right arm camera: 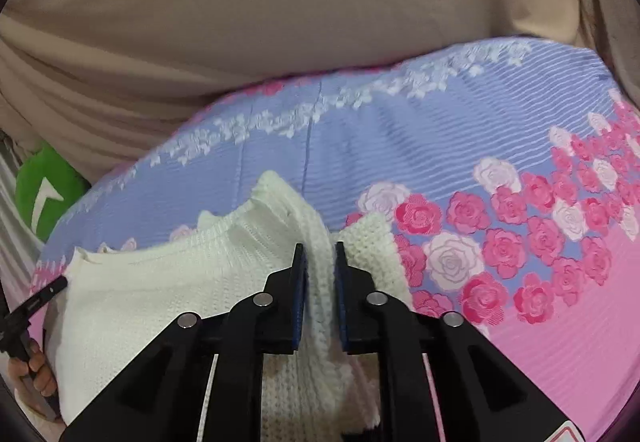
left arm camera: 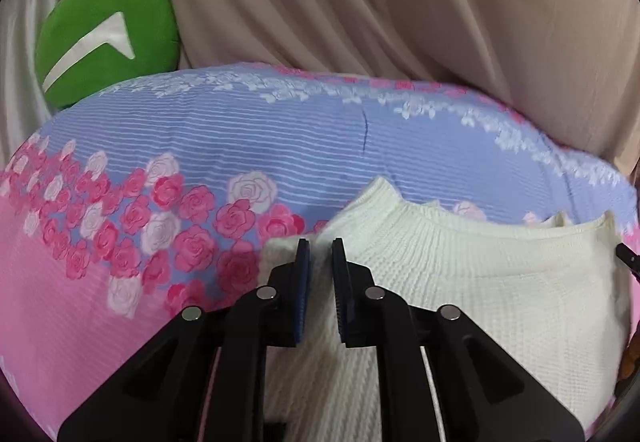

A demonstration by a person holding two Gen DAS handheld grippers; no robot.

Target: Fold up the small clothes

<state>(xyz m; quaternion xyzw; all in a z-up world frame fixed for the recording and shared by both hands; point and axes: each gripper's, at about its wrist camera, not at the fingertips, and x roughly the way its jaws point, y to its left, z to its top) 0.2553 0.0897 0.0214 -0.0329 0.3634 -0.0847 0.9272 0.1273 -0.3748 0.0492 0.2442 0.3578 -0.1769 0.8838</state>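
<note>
Floral bedsheet (left arm camera: 208, 145); both grippers (left arm camera: 320, 246) (right arm camera: 320, 250) apparently pinch cream sweater (left arm camera: 460, 274)

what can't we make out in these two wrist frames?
- White knit garment: lower part hidden behind left hand-held gripper; its type stays unclear.
- Right wrist view: fabric between the fingers of right hand-held gripper, layer count unclear.
- Green cushion: cut off by beige cloth.
- Bedsheet: far edge blurred.

cream ribbed knit sweater (left arm camera: 460, 282) on a blue-striped, pink rose-print sheet (left arm camera: 200, 145); green cushion (left arm camera: 104, 37) with white mark.
</note>
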